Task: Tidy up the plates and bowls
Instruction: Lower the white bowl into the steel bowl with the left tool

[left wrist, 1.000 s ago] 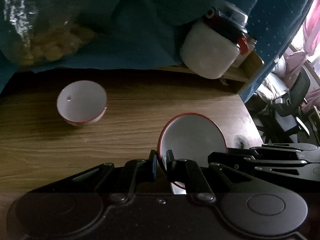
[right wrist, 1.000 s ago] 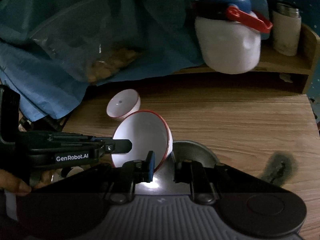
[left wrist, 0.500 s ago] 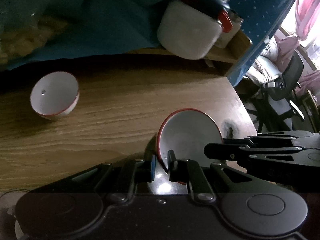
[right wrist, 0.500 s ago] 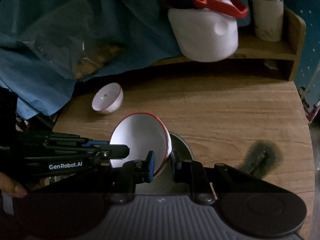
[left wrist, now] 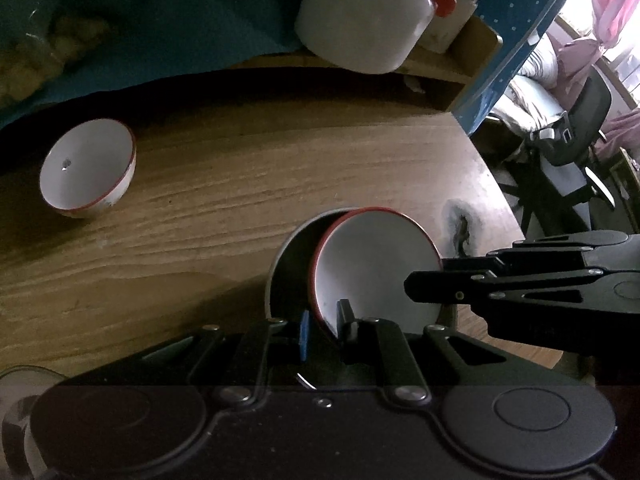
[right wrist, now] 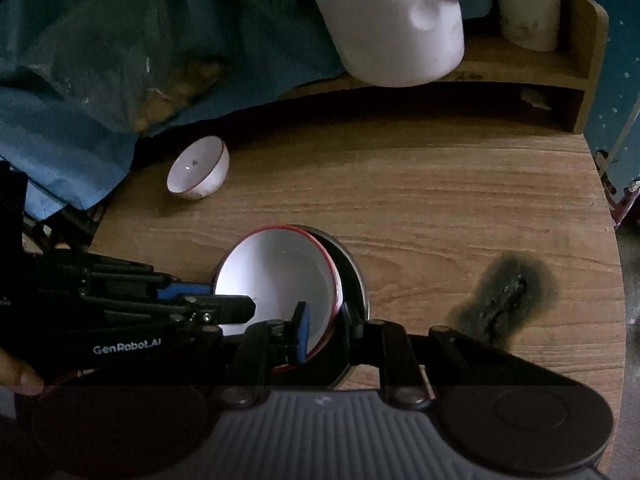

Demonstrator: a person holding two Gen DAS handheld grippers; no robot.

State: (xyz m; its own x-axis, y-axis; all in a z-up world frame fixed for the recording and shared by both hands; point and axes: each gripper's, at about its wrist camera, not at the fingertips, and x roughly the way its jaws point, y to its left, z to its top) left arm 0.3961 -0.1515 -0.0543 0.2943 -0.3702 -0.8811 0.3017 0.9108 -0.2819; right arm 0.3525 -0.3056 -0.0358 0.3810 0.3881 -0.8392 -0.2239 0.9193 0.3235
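Wooden table (right wrist: 440, 208), grain visible, dark scorch mark (right wrist: 504, 300) near its right edge. Blue cloth (right wrist: 72, 128) draped at rear left. Low wooden shelf (right wrist: 576, 68) along the back. Black office chair (left wrist: 576, 148) and pink curtain (left wrist: 612, 20) beside a bright window; table dimly lit.

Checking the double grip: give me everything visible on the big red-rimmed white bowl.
The big red-rimmed white bowl is round, glossy white inside with a thin red rim, and empty. It is tilted, sitting inside a grey metal dish on the wooden table. The left gripper and the right gripper each straddle its rim at opposite sides.
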